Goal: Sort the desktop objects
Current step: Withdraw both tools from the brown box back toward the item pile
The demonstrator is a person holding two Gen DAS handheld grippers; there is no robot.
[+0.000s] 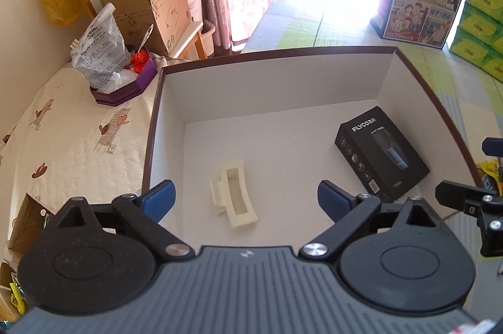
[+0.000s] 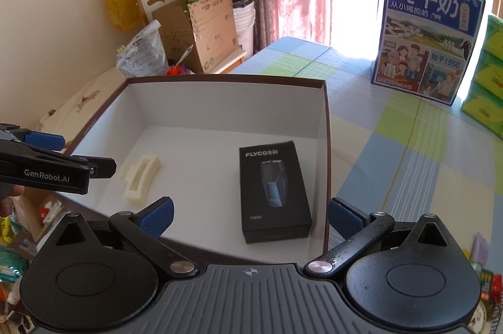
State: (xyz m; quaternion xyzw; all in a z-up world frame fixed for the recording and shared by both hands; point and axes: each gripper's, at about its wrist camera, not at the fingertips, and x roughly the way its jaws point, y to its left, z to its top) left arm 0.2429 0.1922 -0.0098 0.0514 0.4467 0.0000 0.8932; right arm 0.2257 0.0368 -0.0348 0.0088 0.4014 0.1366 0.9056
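The landmark is the open box [image 1: 158, 126], rigid card with a dark brown outer skin and rim and smooth matte white inner walls and floor, square-cornered.

Inside the box, near its left wall, lies a cream plastic hair clip [image 1: 233, 196]: curved, blocky, with a long rectangular cut-out down its back and a dull moulded surface. It rests flat on the white floor, touching nothing else.

Inside the box, toward its right wall, lies a black razor carton [image 2: 274, 190], a flat rectangular pack of matte card with white "FLYCO" lettering and a printed shaver picture. It lies face up, well apart from the hair clip.

The left gripper [image 1: 246, 197] hovers above the near edge of the box with its blue padded fingers spread wide, nothing between them; the hair clip sits in line with the gap.

The right gripper [image 2: 250, 216] hangs over the near right corner of the box, fingers likewise spread and empty. One pad appears to be outside the right wall, though the fisheye makes this uncertain.

Beyond the box stands a glossy blue milk carton [image 2: 429, 41] on a checked tablecloth [image 2: 408, 151] of pale blue, green and cream. Left of the box sits a crinkled clear plastic bag [image 1: 100, 51].
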